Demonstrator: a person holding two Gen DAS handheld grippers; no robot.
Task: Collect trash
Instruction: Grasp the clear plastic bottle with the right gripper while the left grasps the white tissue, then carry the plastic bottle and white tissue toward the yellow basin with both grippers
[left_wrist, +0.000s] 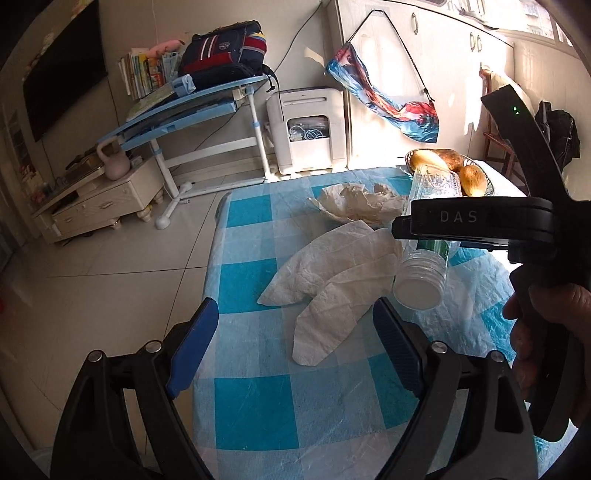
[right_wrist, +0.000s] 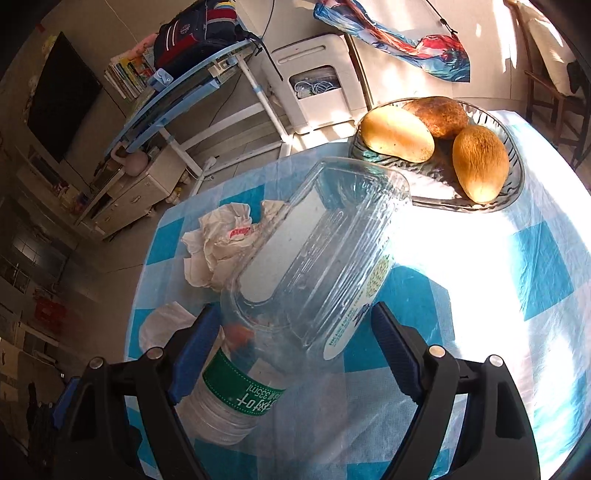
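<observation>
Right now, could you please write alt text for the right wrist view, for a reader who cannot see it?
An open right gripper straddles a clear plastic bottle with a green label above a blue checked tablecloth. Crumpled paper lies behind it, and a glass dish holds three mangoes.

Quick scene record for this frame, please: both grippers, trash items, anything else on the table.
left gripper: jaws open, empty, pointed at flat tissues
right gripper: jaws open, plastic bottle and clear container between them; contact unclear
other trash: crumpled paper
non-trash: dish holding three fruits
surface: blue checked tablecloth
</observation>
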